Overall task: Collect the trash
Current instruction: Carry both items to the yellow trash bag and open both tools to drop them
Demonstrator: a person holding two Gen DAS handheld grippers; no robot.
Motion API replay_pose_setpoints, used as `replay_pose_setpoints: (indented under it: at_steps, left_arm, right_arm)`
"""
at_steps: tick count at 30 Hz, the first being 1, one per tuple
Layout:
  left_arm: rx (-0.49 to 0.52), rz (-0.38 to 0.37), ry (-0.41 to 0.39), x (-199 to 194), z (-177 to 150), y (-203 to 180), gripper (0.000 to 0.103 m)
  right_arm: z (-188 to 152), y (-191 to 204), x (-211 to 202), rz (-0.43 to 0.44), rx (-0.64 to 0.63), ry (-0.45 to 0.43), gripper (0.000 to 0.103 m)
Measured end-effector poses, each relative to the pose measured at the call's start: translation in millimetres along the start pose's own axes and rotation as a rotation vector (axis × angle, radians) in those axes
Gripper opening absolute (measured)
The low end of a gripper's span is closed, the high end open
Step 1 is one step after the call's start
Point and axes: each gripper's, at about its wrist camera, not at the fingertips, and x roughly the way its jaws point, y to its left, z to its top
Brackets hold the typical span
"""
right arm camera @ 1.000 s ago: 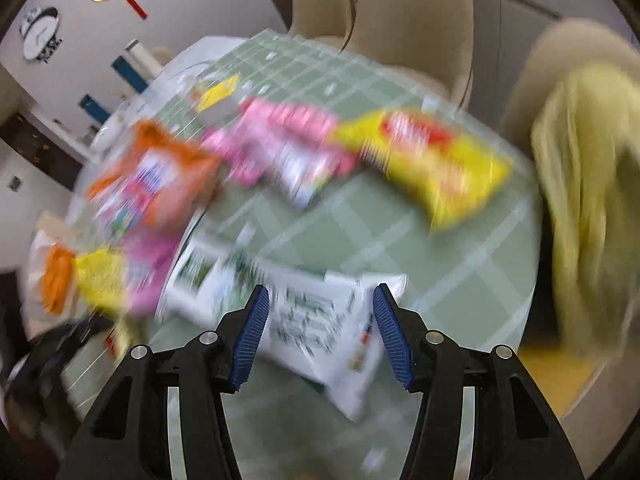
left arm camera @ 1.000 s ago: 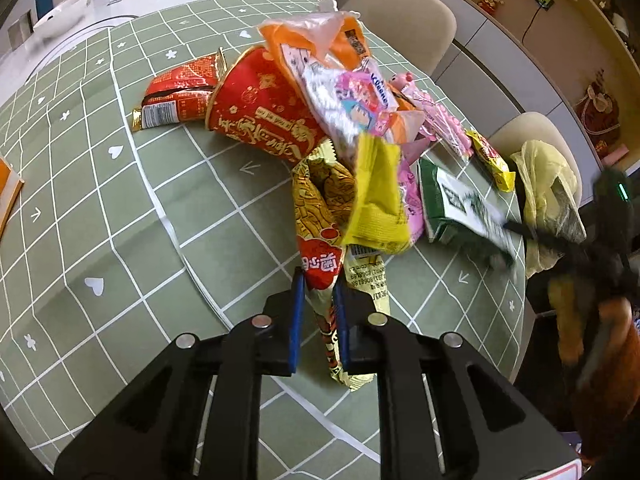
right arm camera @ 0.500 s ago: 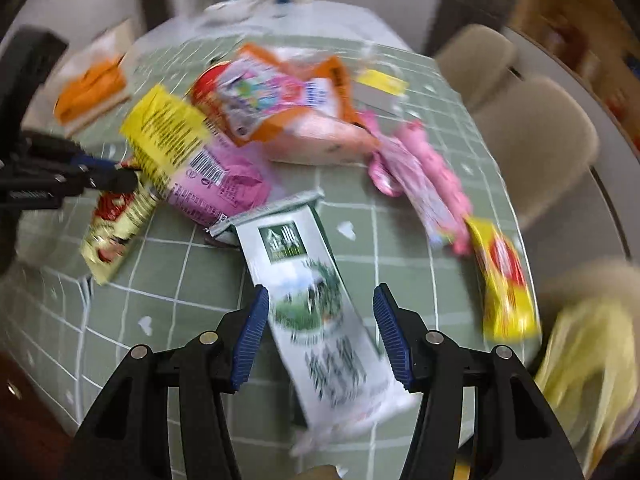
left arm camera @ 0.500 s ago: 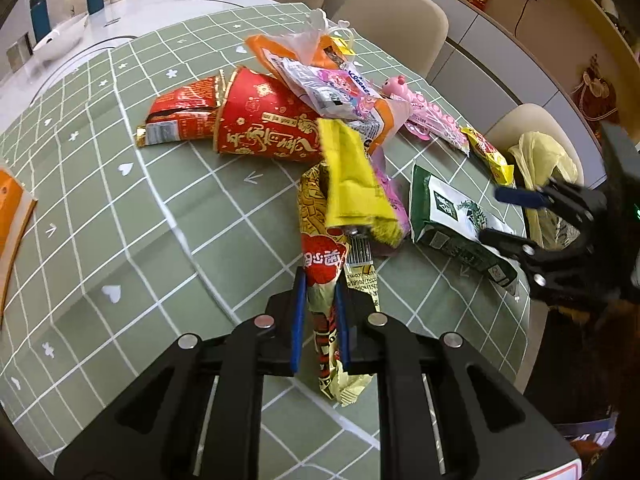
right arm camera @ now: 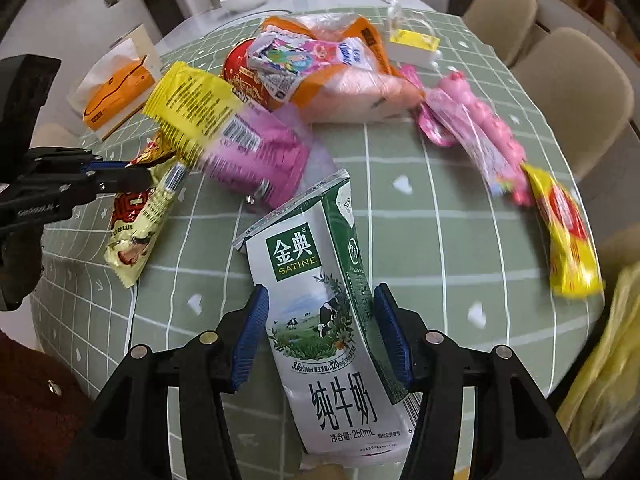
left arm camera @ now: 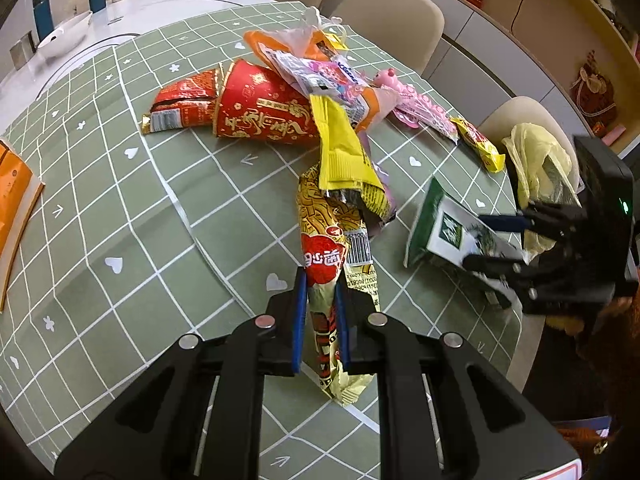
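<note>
While left gripper (left arm camera: 320, 316) pinches snack wrapper (left arm camera: 324, 264), milk carton (right arm camera: 324, 320) btwn right fingers (right arm camera: 250, 332)

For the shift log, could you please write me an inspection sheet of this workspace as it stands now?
Surface: round table under a green grid tablecloth.
Job's things: milk carton, gold-red snack wrapper, yellow wrapper, red paper cup, pink wrappers, yellow bag on a chair.
Clutter: orange tissue box, white bowl.
Grippers: left gripper shut on the snack wrapper; right gripper straddles the carton, jaws apart with a gap on each side.
Cables: one along the far shelf.
Surroundings: beige chairs.
</note>
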Motion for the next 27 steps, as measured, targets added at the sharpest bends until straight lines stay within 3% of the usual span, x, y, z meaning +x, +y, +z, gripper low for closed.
replay_pose_setpoints:
  at_steps: [6, 10, 14, 19, 22, 27]
  left_arm:
    - [0.005, -0.016, 0.003, 0.3, -4.6, -4.8, 0.012]
    - [-0.005, -0.028, 0.017, 0.8, -11.5, -6.3, 0.012]
    - [-0.010, -0.028, 0.023, -1.7, -19.2, -7.1, 0.012]
    - [-0.008, -0.023, -0.001, -17.1, -28.5, -13.3, 0.012]
    - [0.007, -0.029, -0.042, -31.9, -30.1, -24.3, 0.012]
    - [0.085, -0.057, -0.176, -63.9, -16.7, -64.1, 0.012]
  right_arm:
    - [-28.8, 18.7, -12.2, 0.070, -0.049, -0.022, 0.052]
    - [-36.4, 38.8, -5.7, 0.015, -0.125, 0.004, 0.052]
    - [-39.7, 42.8, 3.4, -0.032, -0.054, 0.037, 0.052]
    - [-51.2, 39.1, -23.7, -0.034, 0.100, -0.088, 0.048]
    - [-66.3, 34.8, -52.3, -0.095, 0.200, -0.173, 0.047]
    - [-90.3, 21.5, -111.0, -0.192, 0.313, -0.364, 0.047]
